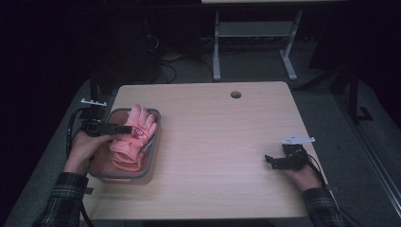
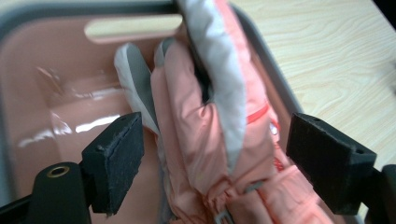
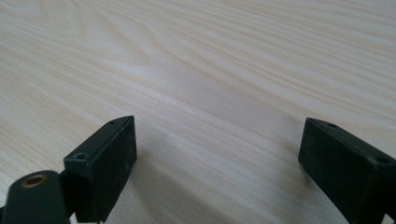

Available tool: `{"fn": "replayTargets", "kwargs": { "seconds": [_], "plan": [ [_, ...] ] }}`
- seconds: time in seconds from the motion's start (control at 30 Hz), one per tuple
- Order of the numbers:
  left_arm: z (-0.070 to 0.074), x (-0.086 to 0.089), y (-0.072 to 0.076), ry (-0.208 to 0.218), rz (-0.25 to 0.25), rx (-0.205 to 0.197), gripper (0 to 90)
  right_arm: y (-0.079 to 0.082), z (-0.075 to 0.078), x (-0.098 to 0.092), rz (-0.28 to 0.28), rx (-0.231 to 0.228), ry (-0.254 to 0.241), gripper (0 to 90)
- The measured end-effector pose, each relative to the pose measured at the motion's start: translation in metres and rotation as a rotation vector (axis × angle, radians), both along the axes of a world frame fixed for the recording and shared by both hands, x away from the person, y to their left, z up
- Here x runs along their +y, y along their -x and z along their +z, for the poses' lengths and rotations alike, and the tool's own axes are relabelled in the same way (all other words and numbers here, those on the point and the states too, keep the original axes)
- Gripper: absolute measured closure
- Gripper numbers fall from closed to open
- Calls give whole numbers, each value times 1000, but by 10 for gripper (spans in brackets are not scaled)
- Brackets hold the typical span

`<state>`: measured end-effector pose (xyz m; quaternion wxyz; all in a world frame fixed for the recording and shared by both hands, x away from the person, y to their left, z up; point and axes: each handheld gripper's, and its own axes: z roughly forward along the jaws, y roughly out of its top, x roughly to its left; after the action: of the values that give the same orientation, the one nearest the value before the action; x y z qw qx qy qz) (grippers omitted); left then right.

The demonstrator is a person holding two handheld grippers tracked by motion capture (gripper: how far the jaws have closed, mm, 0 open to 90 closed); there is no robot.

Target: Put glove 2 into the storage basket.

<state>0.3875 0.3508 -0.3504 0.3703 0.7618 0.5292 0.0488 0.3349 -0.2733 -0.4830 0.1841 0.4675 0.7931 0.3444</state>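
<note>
A pink padded glove with grey-white palm patches lies in a pink tub with a grey rim at the table's left side. Its fingers point toward the far rim and its cuff toward the person. My left gripper hovers over the tub, held by the left hand. In the left gripper view the glove sits between the spread pads, which do not press on it, so the left gripper is open. My right gripper rests low near the table's right front, open over bare wood.
The light wooden table has a round cable hole near its far edge. Behind it, the white legs of another desk stand on the dark floor. Cables trail from both grippers.
</note>
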Motion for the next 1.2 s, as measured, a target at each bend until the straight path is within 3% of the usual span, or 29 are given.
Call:
{"fn": "replayTargets", "kwargs": {
  "seconds": [0.3, 0.53, 0.83, 1.2],
  "plan": [
    [34, -4, 6, 4, -45, -116, 185, 0, 0, 0, 1, 2, 0, 108],
    [47, -29, 9, 7, -116, -186, 186, 0, 0, 0, 0, 3, -1, 107],
    [46, -75, 16, 20, -216, -252, 186, 0, 0, 0, 2, 4, -1, 104],
    [33, -130, 31, 4, -300, -288, 186, 0, 0, 1, 8, 3, -1, 103]
  ]
}}
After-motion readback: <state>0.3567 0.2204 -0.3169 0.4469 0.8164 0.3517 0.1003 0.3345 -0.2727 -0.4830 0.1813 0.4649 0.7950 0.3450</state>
